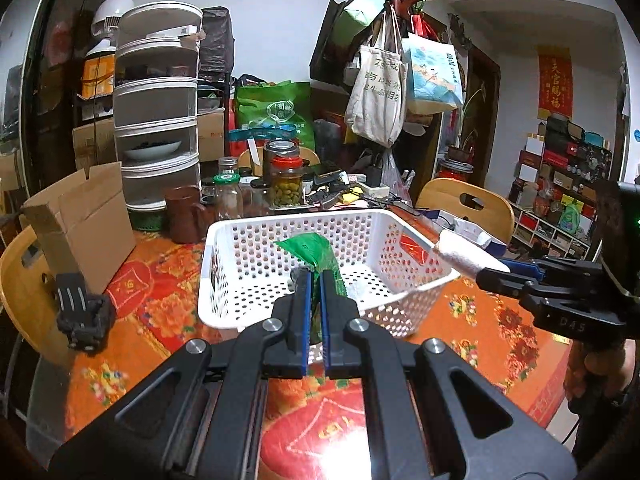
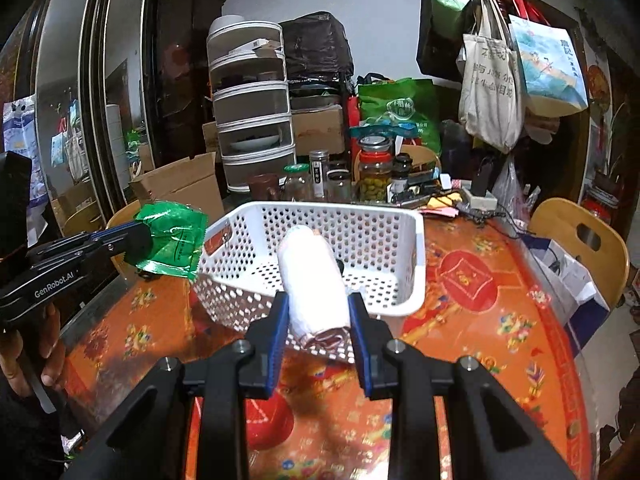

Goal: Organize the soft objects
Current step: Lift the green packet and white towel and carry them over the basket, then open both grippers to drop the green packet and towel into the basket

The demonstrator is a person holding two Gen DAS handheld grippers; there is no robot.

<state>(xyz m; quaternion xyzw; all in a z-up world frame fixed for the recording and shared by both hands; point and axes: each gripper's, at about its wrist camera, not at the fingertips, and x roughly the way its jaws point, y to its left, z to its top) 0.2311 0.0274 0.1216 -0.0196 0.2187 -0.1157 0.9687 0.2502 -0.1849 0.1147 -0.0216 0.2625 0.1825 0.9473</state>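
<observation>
The left tool [image 1: 316,280] is clamped on a green packet [image 1: 320,254] over the white basket [image 1: 248,316]. The right tool [image 2: 318,308] grips a white rolled cloth [image 2: 312,276] at the basket's near rim, hiding the cloth's lower end.

My left gripper [image 1: 316,280] covers the lower part of the green packet [image 1: 318,252]; the print on it is too small to read. The near end of the white roll [image 2: 312,280] sits between my right gripper's [image 2: 318,312] jaws, so its underside is hidden. The white basket [image 2: 418,264] has its near wall partly blocked in both views. The bench [image 2: 480,320] is cut off at the frame edges.
</observation>
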